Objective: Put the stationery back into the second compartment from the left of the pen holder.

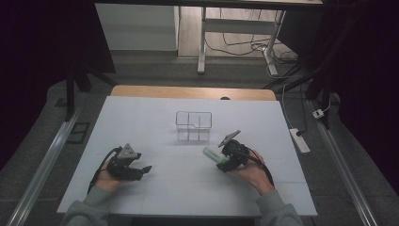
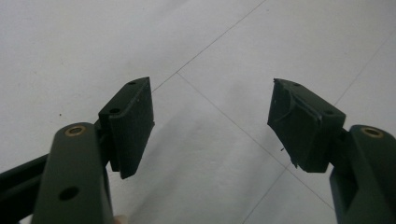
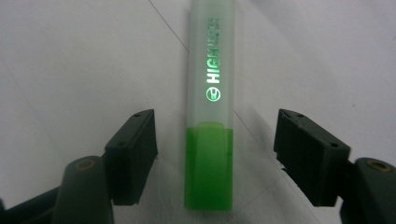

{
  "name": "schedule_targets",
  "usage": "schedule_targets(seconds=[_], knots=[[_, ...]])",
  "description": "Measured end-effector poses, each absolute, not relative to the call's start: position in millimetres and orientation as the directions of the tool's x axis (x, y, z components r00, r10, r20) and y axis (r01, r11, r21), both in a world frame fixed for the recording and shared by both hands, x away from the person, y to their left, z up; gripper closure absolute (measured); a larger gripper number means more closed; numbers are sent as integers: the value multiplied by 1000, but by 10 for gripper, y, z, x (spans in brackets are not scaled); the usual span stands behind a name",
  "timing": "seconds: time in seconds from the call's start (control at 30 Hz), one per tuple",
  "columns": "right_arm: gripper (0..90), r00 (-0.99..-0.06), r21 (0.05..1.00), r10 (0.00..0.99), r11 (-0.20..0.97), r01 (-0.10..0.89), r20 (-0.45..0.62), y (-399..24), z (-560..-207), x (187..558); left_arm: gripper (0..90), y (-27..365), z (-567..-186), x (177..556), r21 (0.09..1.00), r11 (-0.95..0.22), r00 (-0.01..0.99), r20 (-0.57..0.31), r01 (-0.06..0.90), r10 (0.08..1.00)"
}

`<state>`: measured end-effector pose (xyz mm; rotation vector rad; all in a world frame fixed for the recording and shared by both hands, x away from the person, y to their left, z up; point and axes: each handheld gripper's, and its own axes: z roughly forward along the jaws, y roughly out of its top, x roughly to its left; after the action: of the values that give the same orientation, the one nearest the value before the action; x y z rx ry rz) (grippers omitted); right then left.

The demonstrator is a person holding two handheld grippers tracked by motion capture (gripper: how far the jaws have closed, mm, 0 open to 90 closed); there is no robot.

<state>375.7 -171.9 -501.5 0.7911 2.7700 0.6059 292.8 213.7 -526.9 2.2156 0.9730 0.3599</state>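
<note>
A person sits at a white surface (image 1: 155,117) and holds a claw in each hand.

The right claw (image 3: 215,156) is down by a green pen (image 3: 210,121). The pen lies flat on the surface, in front of the person's right hand (image 1: 254,172). It has a see-through body with green letters on it and a bright green end. That green end lies right between the two black jaws. There is a gap on each side of the pen, so the jaws are not touching it. The right claw is released, and the pen is not held. In the high view, the pen (image 1: 214,155) pokes out from the right claw (image 1: 227,162) toward the middle of the surface.

The left claw (image 2: 212,123) is released too. Its jaws stand far apart, and only bare white surface shows between them. In the high view, the left claw (image 1: 143,170) rests low on the surface in the person's left hand (image 1: 110,176), well away from the pen.

A little clear box (image 1: 193,125) with walls inside it stands farther back, near the middle of the surface. It is near the pen but not touching it.
</note>
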Motion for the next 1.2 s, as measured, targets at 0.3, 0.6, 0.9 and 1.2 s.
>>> schedule_targets(seconds=[0.3,0.6,0.9,1.2], knots=[[534,-847,402,528,790,463,-63,-1688,-5019,3762,310,2143,-5264,2926,685,-486,681,-19,542,732],[671,-843,396,536,783,479,-42,-1682,-5009,3793,310,2148,-5264,2928,685,-488,681,-17,541,732],[672,-857,487,514,754,442,-18,-1750,-4884,3701,311,2140,-5241,2917,693,-487,682,-9,531,731],[672,-875,552,485,730,402,-3,-1776,-4812,3563,311,2101,-5221,2904,695,-499,691,5,517,723]])
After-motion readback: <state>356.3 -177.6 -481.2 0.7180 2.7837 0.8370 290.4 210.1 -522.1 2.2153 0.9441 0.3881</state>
